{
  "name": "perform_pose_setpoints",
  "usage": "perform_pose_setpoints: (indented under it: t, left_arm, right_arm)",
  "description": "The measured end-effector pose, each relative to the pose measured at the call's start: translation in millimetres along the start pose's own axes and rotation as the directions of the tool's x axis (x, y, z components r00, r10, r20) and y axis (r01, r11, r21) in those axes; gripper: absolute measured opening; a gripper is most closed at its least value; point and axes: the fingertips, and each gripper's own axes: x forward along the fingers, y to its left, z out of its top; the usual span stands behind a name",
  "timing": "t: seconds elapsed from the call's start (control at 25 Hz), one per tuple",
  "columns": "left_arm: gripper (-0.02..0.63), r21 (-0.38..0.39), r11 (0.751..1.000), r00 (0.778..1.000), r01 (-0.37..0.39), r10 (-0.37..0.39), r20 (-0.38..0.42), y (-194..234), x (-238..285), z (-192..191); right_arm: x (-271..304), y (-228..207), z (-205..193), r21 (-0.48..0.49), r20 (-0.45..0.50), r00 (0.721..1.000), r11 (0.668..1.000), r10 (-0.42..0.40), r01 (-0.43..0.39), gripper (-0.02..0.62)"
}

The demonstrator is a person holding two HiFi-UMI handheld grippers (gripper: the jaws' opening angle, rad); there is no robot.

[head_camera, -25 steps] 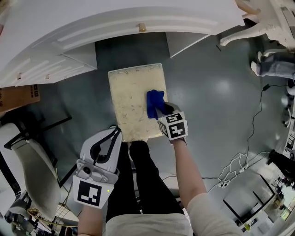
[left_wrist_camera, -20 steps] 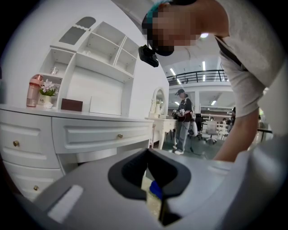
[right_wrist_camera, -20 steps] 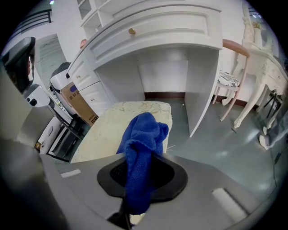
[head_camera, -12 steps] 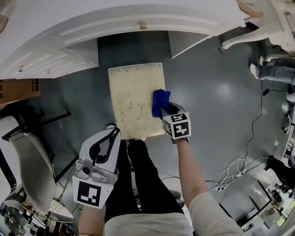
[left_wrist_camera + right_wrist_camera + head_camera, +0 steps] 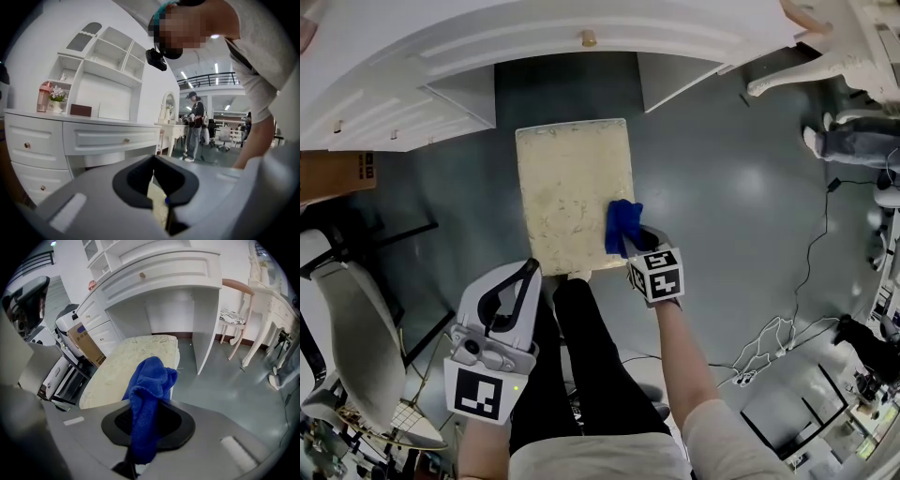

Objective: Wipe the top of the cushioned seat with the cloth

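The right tool (image 5: 630, 246) is gripping the blue cloth (image 5: 621, 223), which is bunching just ahead of its tips and resting on the cushioned seat (image 5: 567, 187) by the seat's right edge. The left tool (image 5: 528, 270) is hovering short of the seat's near edge, jaws together on nothing. A white counter (image 5: 534, 47) is standing beyond the seat.

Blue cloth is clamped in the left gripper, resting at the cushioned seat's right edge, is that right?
No, the right gripper clamps the blue cloth, as the right gripper view shows; it does rest at the cushioned seat's right edge.
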Motion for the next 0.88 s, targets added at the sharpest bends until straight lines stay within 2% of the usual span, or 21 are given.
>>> perform_pose_setpoints:
  t: [0.4, 0.88]
  left_arm:
    - [0.000, -0.020, 0.999, 0.999, -0.032, 0.032, -0.012, 9.7, -34.5, -13.6]
    - [0.000, -0.027, 0.998, 0.998, -0.064, 0.064, -0.004, 37.9, -77.4, -23.0]
  right_arm:
    - [2.1, 10.0, 2.6, -0.016, -0.011, 0.999, 0.999, -0.035, 0.035, 0.058]
    - [34.0, 106.3, 22.0, -0.142, -0.038, 0.998, 0.989, 0.047, -0.051, 0.058]
